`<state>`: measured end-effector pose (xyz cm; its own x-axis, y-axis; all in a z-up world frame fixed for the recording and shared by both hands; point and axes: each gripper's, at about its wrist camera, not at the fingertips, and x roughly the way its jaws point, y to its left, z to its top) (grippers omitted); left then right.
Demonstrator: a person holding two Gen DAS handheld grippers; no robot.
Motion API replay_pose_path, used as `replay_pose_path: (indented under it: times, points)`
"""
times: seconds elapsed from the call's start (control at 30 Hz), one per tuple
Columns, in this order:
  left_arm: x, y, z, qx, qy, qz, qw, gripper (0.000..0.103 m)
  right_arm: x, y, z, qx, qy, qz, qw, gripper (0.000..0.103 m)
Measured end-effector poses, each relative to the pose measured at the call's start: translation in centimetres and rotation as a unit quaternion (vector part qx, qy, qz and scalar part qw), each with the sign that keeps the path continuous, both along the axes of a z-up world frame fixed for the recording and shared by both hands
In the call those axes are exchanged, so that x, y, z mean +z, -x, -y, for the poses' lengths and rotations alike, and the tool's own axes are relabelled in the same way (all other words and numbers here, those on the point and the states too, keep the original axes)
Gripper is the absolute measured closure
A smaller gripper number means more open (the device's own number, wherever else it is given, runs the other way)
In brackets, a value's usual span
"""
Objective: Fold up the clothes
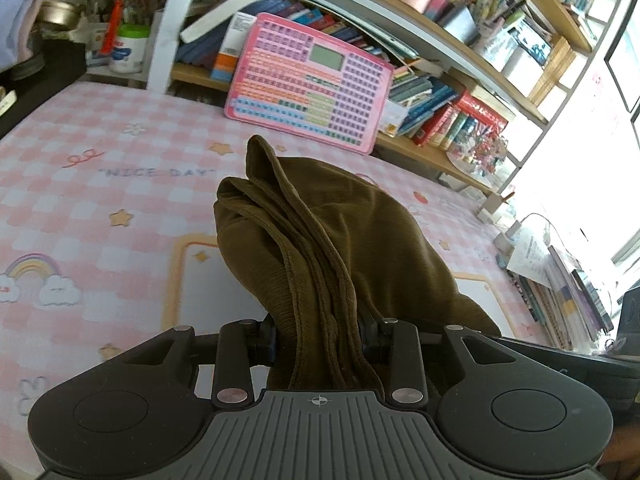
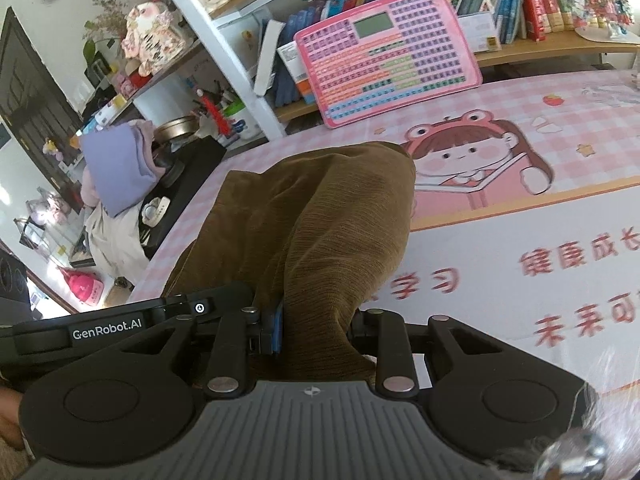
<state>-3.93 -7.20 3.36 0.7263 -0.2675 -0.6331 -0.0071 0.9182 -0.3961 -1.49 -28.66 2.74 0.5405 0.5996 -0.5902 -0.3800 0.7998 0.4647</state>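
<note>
Olive-brown ribbed garment (image 1: 320,240) is bunched and lifted off the desk (image 1: 100,200), with both my grippers on it. The left gripper (image 1: 318,340) has its jaws clamped on a stack of hemmed edges; the right gripper (image 2: 316,332) has its jaws clamped on a thick fold. The cloth drapes forward over the pink checked mat (image 2: 520,120). A pink keyboard toy (image 1: 308,80) leans against the bookshelf behind.

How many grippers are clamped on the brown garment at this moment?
2. The left gripper pinches bunched edges of the brown garment; the right gripper pinches another part. Neither view shows both together.
</note>
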Motion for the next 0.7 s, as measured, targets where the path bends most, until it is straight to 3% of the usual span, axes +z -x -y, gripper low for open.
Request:
replay_pose_path:
  times: [0.33,0.7]
  points:
    - [-0.3,-2.2,6.6,-0.007,-0.016,-0.01,0.9998,0.071,-0.5,-2.3,6.5,-0.01,-0.016,-0.013,1.0,0.078]
    - [-0.4,-3.5,10.6,-0.016,-0.038,-0.024,0.9989,0.071,-1.3,-3.4,10.9,-0.021,-0.042,-0.028,0.999,0.078]
